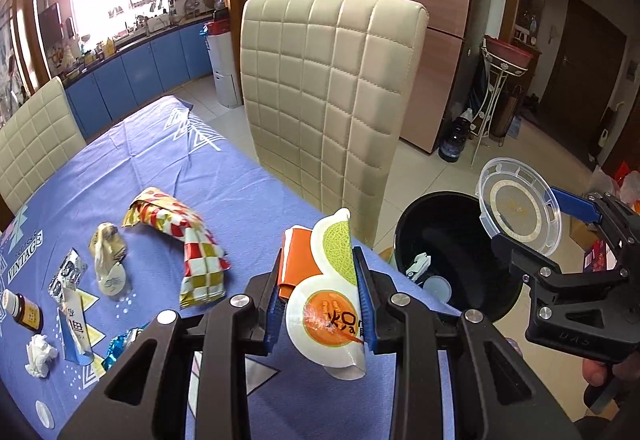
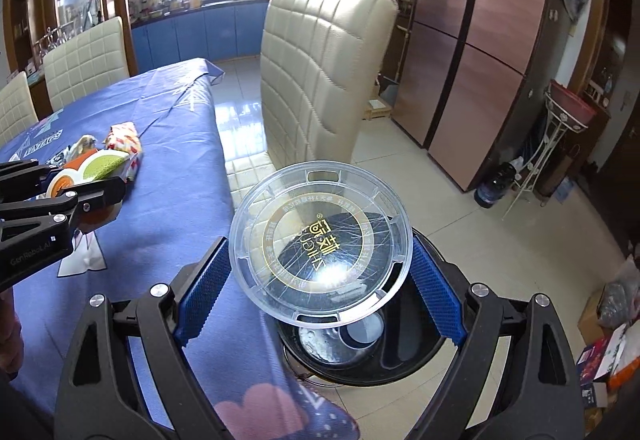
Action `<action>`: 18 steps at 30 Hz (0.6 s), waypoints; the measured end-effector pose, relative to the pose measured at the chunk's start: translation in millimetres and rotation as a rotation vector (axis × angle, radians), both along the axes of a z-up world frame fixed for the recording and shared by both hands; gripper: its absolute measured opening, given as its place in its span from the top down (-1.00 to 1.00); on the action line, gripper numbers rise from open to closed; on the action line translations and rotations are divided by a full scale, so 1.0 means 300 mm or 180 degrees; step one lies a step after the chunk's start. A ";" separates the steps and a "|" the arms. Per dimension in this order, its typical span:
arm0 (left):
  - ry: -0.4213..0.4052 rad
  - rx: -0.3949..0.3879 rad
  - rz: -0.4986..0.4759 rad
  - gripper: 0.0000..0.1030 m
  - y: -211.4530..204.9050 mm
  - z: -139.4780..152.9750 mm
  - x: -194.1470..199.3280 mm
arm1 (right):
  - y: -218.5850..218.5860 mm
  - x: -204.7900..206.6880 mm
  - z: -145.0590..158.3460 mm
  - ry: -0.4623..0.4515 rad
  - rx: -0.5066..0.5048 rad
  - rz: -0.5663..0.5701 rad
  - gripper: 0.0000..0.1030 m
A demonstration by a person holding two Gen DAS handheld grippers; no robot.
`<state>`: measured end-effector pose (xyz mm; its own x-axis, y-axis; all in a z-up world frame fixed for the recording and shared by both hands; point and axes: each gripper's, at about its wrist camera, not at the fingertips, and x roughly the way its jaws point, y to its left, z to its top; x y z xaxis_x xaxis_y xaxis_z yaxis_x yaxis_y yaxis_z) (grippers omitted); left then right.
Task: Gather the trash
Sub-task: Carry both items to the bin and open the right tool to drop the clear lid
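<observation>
My left gripper is shut on a white melon-print wrapper, held above the table's right edge. My right gripper is shut on a clear round plastic lid, held over the black trash bin on the floor beside the table. The bin holds some trash. The lid and right gripper also show in the left wrist view. The left gripper with the wrapper shows in the right wrist view.
On the blue tablecloth lie a red-yellow checkered wrapper, a crumpled beige wrapper, a small brown bottle, a tissue ball and other wrappers. A cream padded chair stands by the table.
</observation>
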<state>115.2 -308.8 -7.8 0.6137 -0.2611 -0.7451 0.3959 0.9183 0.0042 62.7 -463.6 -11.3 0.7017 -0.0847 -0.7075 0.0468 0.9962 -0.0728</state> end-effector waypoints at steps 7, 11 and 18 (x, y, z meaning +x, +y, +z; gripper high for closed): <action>0.0016 -0.0010 -0.0090 0.42 -0.082 -0.009 0.020 | -0.084 -0.008 -0.001 -0.0027 0.0043 -0.0135 -0.70; 0.0025 -0.0005 -0.0165 0.42 -0.120 -0.013 0.017 | -0.126 -0.023 -0.004 -0.0034 0.0053 -0.0218 -0.70; 0.0010 0.0007 -0.0325 0.42 -0.184 -0.014 0.008 | -0.189 -0.051 -0.011 -0.0039 0.0153 -0.0381 -0.72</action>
<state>117.6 -364.1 -12.0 0.5816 -0.3204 -0.7477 0.4873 0.8732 0.0049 47.3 -520.3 -14.8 0.6971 -0.1346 -0.7042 0.1663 0.9858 -0.0238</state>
